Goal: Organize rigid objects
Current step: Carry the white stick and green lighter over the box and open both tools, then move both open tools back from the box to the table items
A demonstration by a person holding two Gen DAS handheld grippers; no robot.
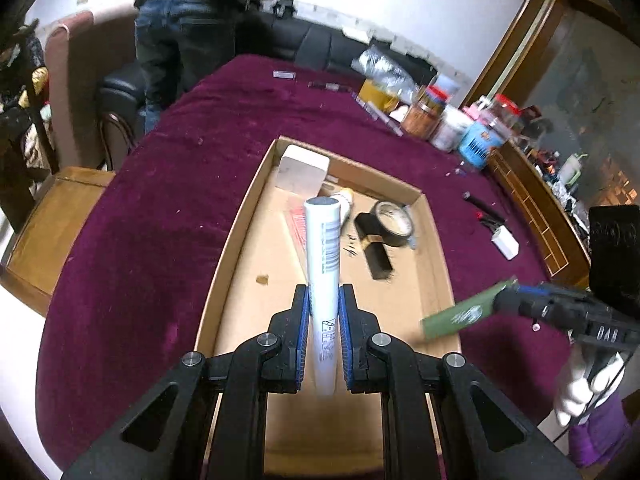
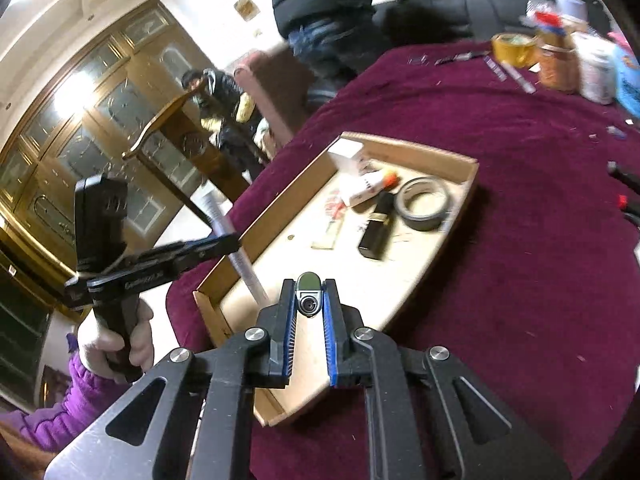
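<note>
My left gripper [image 1: 324, 296] is shut on a long white tube [image 1: 323, 264] and holds it above the shallow cardboard box [image 1: 236, 224]. My right gripper [image 2: 307, 292] is shut on a green lighter [image 2: 307, 300], which shows as a green slab in the left wrist view [image 1: 460, 316], over the box's near right edge. In the box lie a roll of black tape [image 1: 394, 220], a black lipstick case [image 1: 374, 248], a white block [image 1: 302, 170], a small white tube with an orange cap [image 2: 370, 188] and a flat paper packet [image 2: 330, 232]. In the right wrist view the left gripper [image 2: 228, 242] holds the white tube [image 2: 240, 252] over the box's left wall [image 2: 272, 212].
The box sits on a table under a dark red cloth [image 1: 160, 200]. Jars and tubs [image 1: 452, 120] stand at the far right, with a white adapter [image 1: 506, 242] and black cable beside the box. A person [image 1: 188, 28] stands by a black sofa beyond the table.
</note>
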